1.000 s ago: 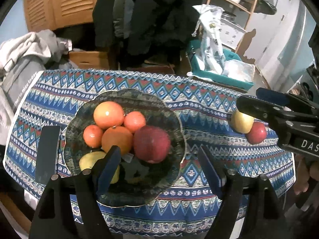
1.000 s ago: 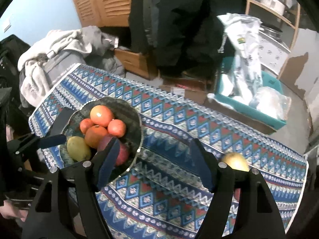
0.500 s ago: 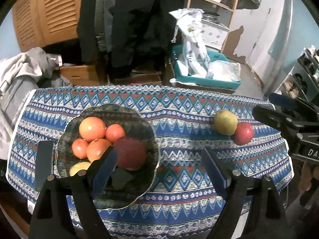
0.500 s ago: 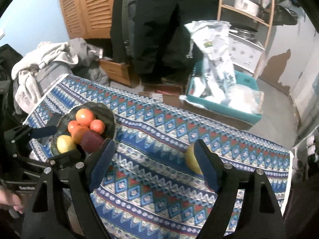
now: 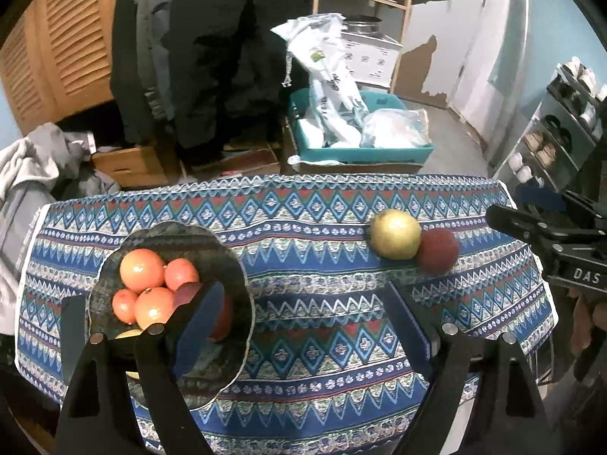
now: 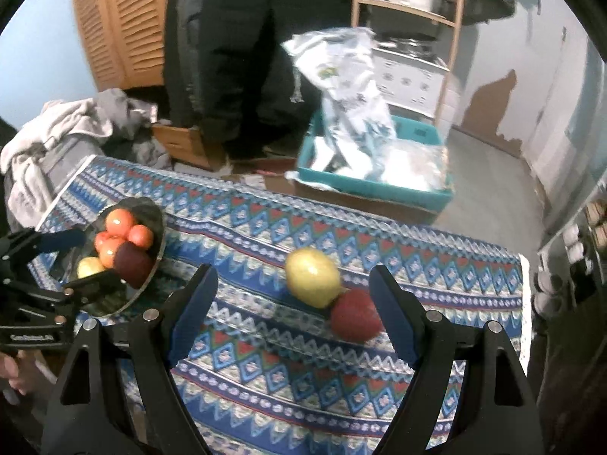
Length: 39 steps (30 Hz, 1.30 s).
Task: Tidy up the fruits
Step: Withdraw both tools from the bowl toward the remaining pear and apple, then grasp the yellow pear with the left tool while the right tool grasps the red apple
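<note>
Right wrist view: my right gripper [image 6: 292, 303] hangs wide and empty over the patterned tablecloth [image 6: 265, 360], the red apple [image 6: 354, 314] just inside its right finger, touching the yellow apple [image 6: 313, 282] beyond. I'd centre on the red one first, closing gently so neither rolls. Farther left, the glass bowl [image 6: 151, 227] of fruit waits; my left gripper [image 5: 299, 326] stands open, empty.

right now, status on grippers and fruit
Left gripper and right gripper open, empty. Yellow apple touching red apple on cloth, outside bowl. Nothing in the way.
</note>
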{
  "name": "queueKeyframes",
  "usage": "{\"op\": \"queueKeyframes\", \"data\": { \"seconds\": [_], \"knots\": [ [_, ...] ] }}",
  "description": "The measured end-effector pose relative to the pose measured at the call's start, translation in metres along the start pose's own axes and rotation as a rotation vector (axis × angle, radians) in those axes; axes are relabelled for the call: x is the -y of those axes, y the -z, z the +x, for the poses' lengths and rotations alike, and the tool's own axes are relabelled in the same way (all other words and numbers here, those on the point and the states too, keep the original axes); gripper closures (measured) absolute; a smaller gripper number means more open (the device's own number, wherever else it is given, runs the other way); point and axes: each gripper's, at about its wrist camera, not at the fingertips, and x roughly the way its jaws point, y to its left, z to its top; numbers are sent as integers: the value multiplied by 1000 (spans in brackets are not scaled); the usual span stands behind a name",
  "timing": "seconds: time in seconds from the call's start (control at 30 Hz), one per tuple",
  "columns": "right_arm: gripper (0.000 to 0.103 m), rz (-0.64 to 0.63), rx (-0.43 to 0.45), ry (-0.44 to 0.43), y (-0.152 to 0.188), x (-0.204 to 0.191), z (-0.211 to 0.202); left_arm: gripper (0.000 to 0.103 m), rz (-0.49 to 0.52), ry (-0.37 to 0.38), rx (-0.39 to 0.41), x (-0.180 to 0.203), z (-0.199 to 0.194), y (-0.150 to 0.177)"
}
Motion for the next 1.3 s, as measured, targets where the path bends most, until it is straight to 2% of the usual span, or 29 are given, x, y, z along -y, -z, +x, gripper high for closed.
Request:
{"op": "queueKeyframes", "data": {
  "seconds": [0.17,0.47,0.9,1.13,1.3],
  "knots": [
    [22,24,-27,40,9,21,6,16,34,9,-4,15,8,-4],
    [22,55,-59,57,21,45,19,16,76,17,-45,35,34,-9],
    [22,117,-219,11,46,70,88,16,107,22,-120,45,90,-3],
    [22,152,-267,-36,60,80,131,16,89,33,-170,45,117,-1],
    [22,135,-295,-36,64,81,149,16,92,36,-186,45,131,-1]
  ]
}}
